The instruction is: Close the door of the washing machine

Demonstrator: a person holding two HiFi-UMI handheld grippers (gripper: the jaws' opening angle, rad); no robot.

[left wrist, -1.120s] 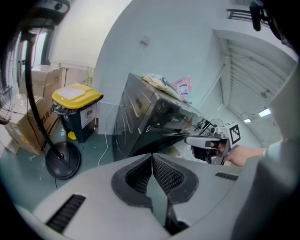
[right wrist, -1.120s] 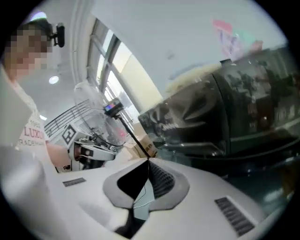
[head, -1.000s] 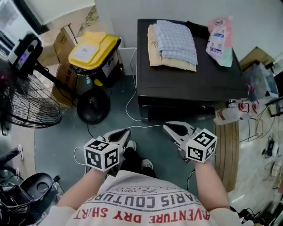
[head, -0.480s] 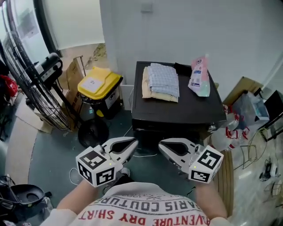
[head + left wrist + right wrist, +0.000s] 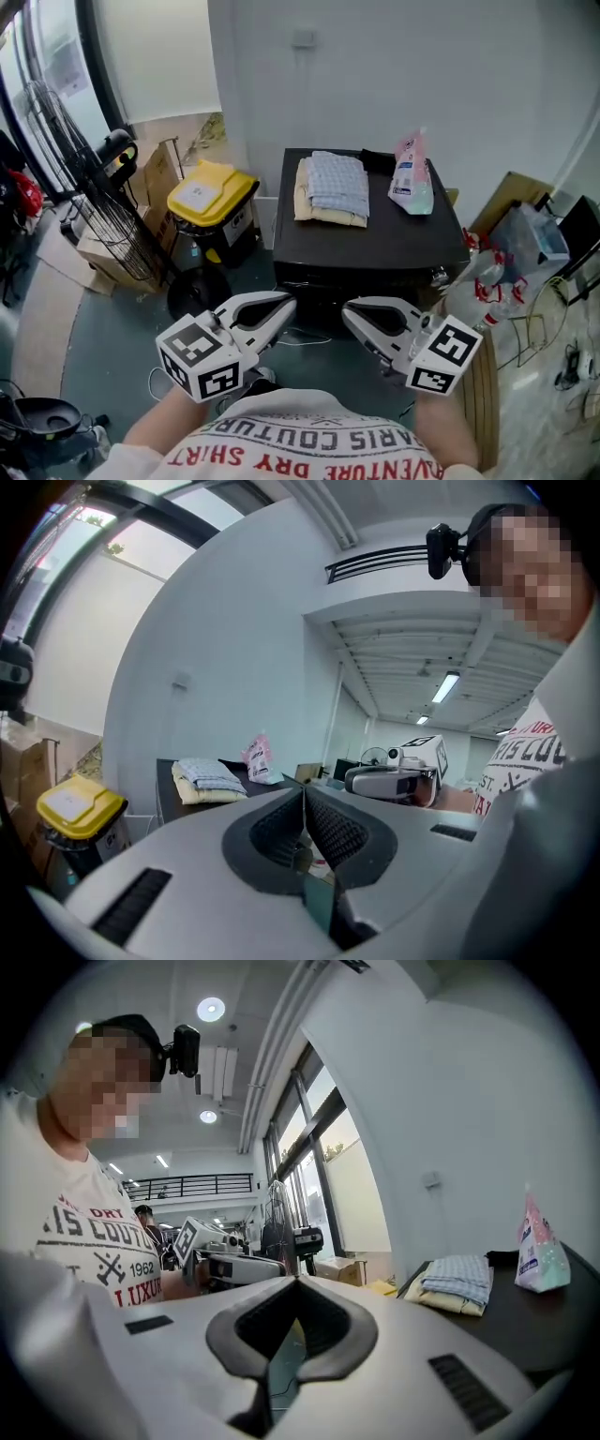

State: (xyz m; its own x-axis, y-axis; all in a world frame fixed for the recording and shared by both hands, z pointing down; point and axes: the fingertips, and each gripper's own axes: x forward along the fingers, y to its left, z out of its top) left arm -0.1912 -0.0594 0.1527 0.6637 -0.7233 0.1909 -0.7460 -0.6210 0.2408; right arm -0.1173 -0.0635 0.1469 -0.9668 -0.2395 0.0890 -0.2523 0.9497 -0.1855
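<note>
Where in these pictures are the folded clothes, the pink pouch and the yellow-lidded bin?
folded clothes (image 5: pixel 333 183): head view, on the checked top layer.
pink pouch (image 5: pixel 411 178): head view, middle of its front.
yellow-lidded bin (image 5: pixel 225 187): head view, on the yellow lid.

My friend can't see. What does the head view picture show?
A person holds the left gripper and right gripper, both shut, before a black washing machine. Folded clothes and a pink pouch sit on top; a yellow-lidded bin stands beside it.

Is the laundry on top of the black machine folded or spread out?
Folded: the checked cloth lies as a neat rectangular stack on a cream cloth atop the black machine.
</note>
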